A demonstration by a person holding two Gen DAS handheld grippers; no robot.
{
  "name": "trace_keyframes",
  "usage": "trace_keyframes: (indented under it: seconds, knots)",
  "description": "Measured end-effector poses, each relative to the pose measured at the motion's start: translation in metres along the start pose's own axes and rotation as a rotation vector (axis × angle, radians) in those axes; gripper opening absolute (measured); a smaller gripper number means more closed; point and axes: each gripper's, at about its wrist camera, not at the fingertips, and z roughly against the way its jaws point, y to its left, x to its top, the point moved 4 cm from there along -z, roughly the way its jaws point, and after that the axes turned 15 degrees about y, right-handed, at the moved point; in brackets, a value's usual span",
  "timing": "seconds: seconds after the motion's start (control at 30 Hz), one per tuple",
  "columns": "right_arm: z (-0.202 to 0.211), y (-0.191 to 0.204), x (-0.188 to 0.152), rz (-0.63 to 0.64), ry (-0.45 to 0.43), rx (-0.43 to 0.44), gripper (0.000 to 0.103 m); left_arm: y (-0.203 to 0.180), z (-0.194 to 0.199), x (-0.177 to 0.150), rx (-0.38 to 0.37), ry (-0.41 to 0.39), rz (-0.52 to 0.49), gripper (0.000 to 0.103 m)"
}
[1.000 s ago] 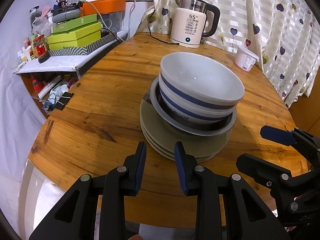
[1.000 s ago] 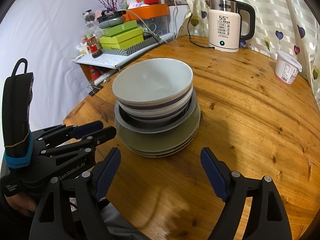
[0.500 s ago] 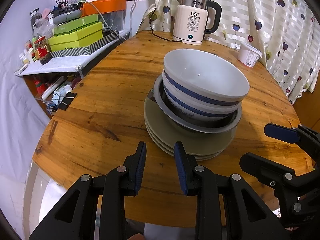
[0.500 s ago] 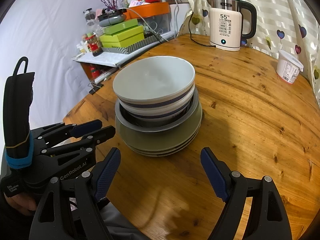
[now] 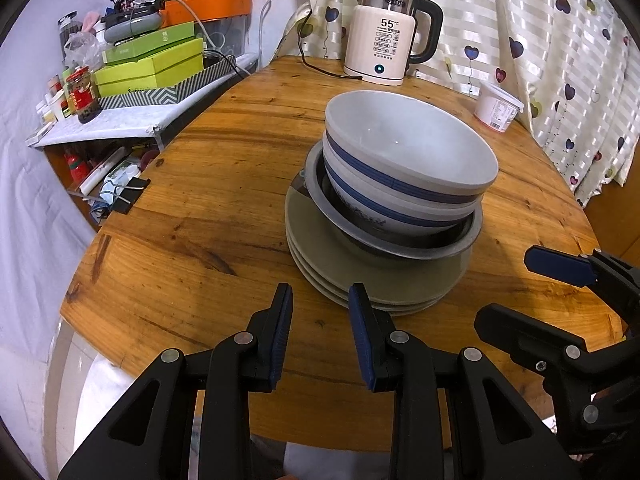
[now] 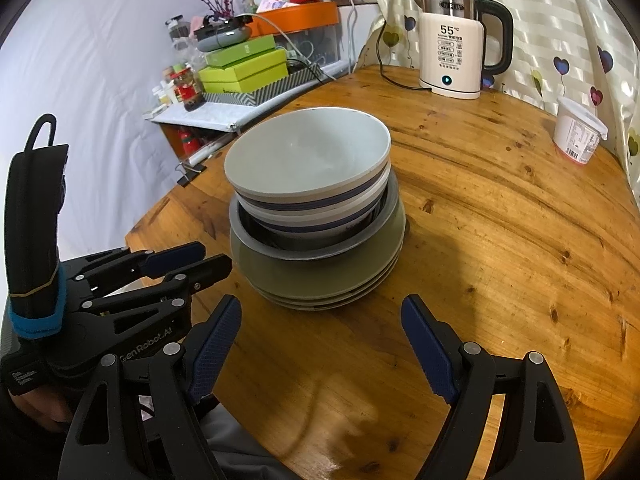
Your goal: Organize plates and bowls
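Note:
One pile stands mid-table: white bowls with blue bands [image 5: 408,160] [image 6: 308,168] nest inside a grey metal bowl [image 5: 400,246] [image 6: 312,250], which rests on a stack of greenish-grey plates [image 5: 360,284] [image 6: 320,280]. My left gripper [image 5: 320,308] hovers just in front of the plates' near rim, jaws apart by a narrow gap with nothing between them. My right gripper [image 6: 322,320] stands open wide in front of the same pile, empty. Each gripper shows in the other's view: right gripper [image 5: 540,284], left gripper [image 6: 196,258].
A white electric kettle [image 5: 386,40] [image 6: 452,56] with its cord stands at the table's [image 5: 200,216] far edge. A white tub [image 5: 496,106] [image 6: 578,134] sits far right by the heart-print curtain. A side shelf with green boxes [image 5: 152,64] is on the left.
Both views have shifted only slightly, so the pile sits a little differently in frame. The grippers' openings are the same and nothing was taken or let go.

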Motion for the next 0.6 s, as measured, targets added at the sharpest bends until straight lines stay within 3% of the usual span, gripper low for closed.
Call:
trace_keyframes:
  seconds: [0.6]
  knots:
    - [-0.0009, -0.0008, -0.0005, -0.003, 0.001, 0.000, 0.083, -0.0035, 0.0009, -0.0004, 0.000, 0.008, -0.003, 0.030]
